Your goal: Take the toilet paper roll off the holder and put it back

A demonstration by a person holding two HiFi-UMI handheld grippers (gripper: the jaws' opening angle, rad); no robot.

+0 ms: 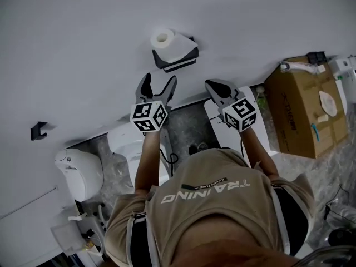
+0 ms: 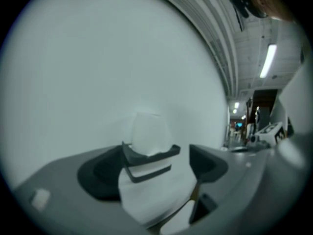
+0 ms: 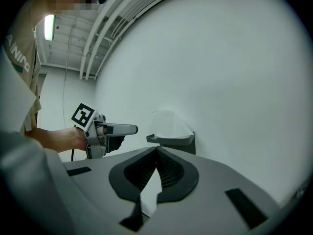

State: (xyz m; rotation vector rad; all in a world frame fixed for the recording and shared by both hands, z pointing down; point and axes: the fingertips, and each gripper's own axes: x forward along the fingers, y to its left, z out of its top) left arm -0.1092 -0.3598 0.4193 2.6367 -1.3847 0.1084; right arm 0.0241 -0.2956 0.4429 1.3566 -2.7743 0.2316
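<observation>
Head view: toilet paper roll (image 1: 164, 40) upright on the black wall holder (image 1: 177, 61), not lifted off. Left gripper (image 1: 160, 82) just below the holder and short of it, jaws spread wide, nothing between the pads. Right gripper (image 1: 216, 85) below and to the right of the holder, jaws pressed together, empty.

Left gripper view: roll and holder framed straight ahead through the jaw gap, touching neither jaw. Right gripper view: holder beyond the closed tips, left gripper off to the holder's left.

Probably the reach toward the roll, ahead of the lift-off. Next: carry the open left gripper forward, high enough to straddle the roll above the holder's rim. Close gently to spare the soft paper, then lift straight up clear of the holder's raised lip. Too low an approach likely to clip the holder's front edge.
</observation>
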